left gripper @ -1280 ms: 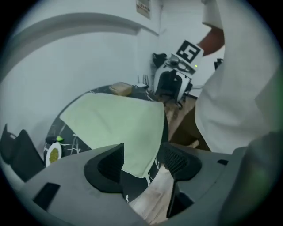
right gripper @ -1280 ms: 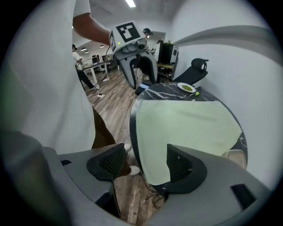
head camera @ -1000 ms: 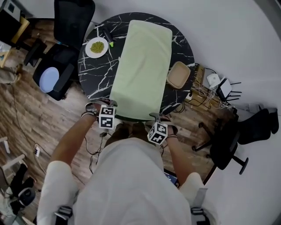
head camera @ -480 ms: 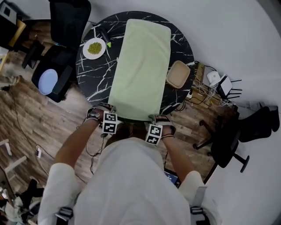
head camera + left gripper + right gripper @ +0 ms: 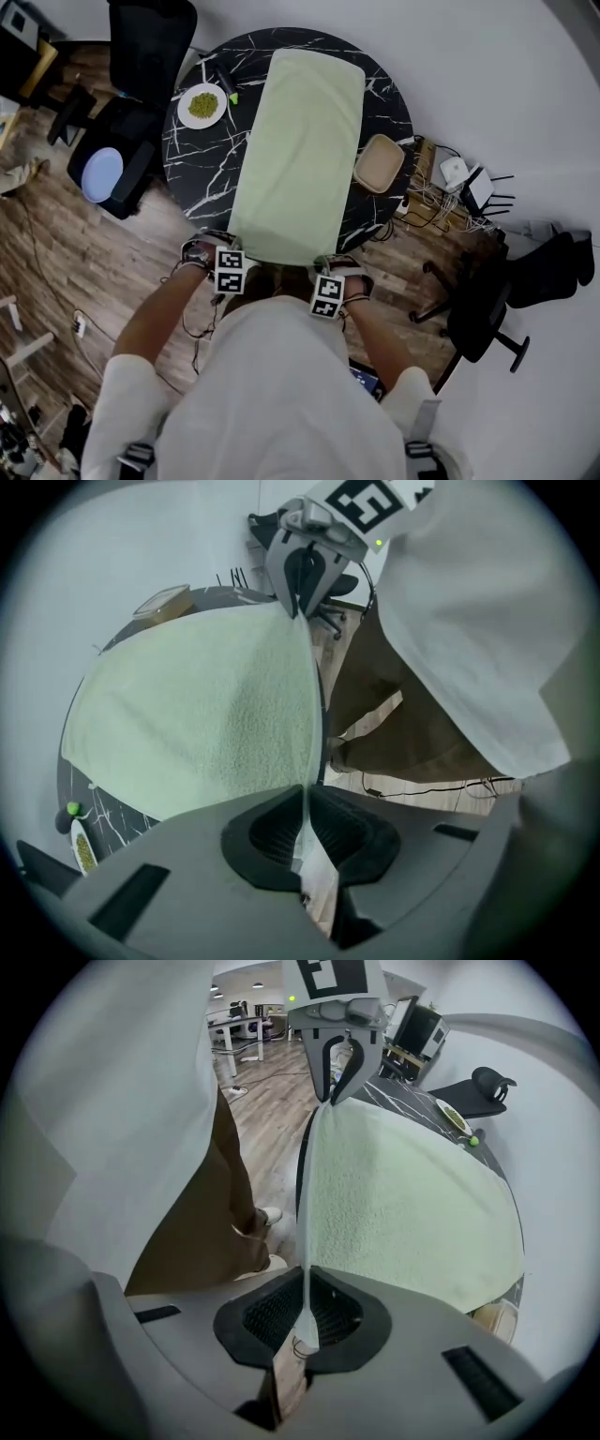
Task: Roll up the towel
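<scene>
A pale green towel (image 5: 300, 150) lies flat and lengthwise across the round black marble table (image 5: 192, 169), its near edge hanging over the table's front rim. My left gripper (image 5: 236, 247) points down at the towel's near left corner, and its jaws are closing with the towel's edge pinched between the pads (image 5: 277, 822). My right gripper (image 5: 324, 264) is at the near right corner, jaws also closing, the towel's hem (image 5: 305, 1241) clamped between them. Between the two grippers the towel's edge (image 5: 305, 696) runs taut.
A white plate of green food (image 5: 202, 104) and a dark object with a green tip (image 5: 228, 82) sit left of the towel. A tan bowl (image 5: 379, 162) sits at its right. Office chairs (image 5: 141, 56) (image 5: 487, 300) and floor cables (image 5: 441, 192) ring the table.
Both grippers went from open to shut on the towel's near edge. The left one sank a little onto its corner.
</scene>
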